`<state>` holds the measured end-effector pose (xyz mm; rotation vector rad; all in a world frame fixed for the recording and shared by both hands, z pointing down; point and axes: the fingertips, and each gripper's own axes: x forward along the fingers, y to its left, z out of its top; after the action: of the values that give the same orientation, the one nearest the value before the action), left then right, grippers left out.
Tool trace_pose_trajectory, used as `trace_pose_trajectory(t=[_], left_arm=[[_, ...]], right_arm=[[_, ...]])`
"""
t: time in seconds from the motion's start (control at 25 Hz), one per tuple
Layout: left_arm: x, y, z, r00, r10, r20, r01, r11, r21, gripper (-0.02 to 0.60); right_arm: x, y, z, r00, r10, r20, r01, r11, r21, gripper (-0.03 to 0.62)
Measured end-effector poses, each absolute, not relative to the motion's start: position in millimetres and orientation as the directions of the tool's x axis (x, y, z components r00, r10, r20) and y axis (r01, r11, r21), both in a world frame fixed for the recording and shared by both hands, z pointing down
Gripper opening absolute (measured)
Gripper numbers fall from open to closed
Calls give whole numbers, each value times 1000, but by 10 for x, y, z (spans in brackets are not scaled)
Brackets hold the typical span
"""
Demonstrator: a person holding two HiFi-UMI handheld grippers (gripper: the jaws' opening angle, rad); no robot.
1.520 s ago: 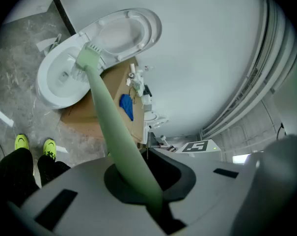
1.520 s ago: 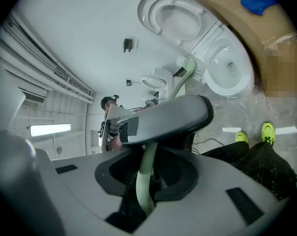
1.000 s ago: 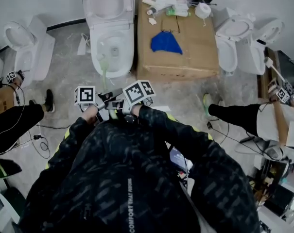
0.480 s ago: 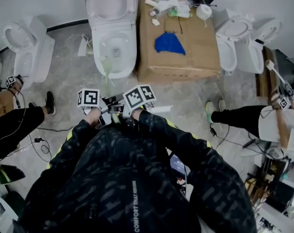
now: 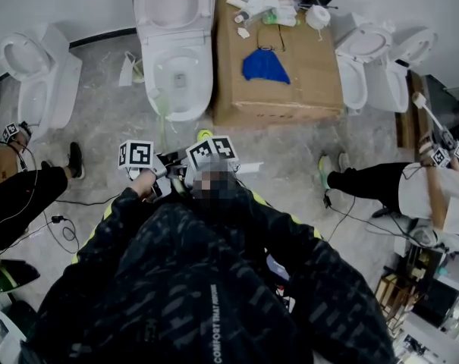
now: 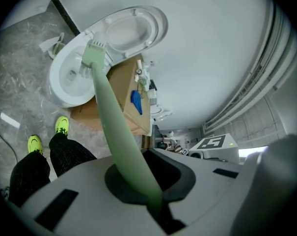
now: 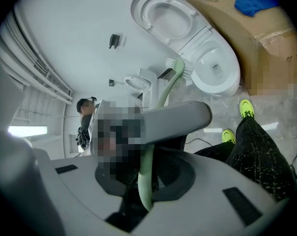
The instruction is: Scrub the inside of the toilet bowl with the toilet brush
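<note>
The left gripper (image 6: pixel 156 206) and the right gripper (image 7: pixel 144 200) both had their jaws clamped on the green brush (image 6: pixel 110 107) handle. Its head was at the toilet (image 5: pixel 202 89) bowl's near-left rim.

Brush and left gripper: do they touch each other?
Touching. The left gripper view shows the left gripper shut on the brush: its green handle runs straight into the closed jaws, with no gap.
</note>
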<state>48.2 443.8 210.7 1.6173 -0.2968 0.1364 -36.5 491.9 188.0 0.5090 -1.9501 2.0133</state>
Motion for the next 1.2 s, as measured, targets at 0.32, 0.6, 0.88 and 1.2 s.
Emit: trace_pose_trajectory(t=[0.32, 0.6, 0.88, 1.2], left_arm=[[406, 4220, 2301, 938, -122, 326, -327, 6, 945, 11], [341, 3648, 2357, 916, -163, 367, -362, 58, 930, 11], [609, 3012, 2613, 912, -153, 381, -371, 94, 924, 11], [919, 2319, 2923, 908, -154, 389, -364, 164, 917, 11]], right_arm=[[-404, 4701, 2013, -911, -11, 412, -411, -55, -910, 75], [-426, 4160, 2045, -920, 51, 389, -391, -55, -919, 75], [-151, 3528, 2275, -922, 82, 379, -387, -106, -916, 75], [164, 2832, 2560, -920, 120, 374, -390, -161, -907, 75]])
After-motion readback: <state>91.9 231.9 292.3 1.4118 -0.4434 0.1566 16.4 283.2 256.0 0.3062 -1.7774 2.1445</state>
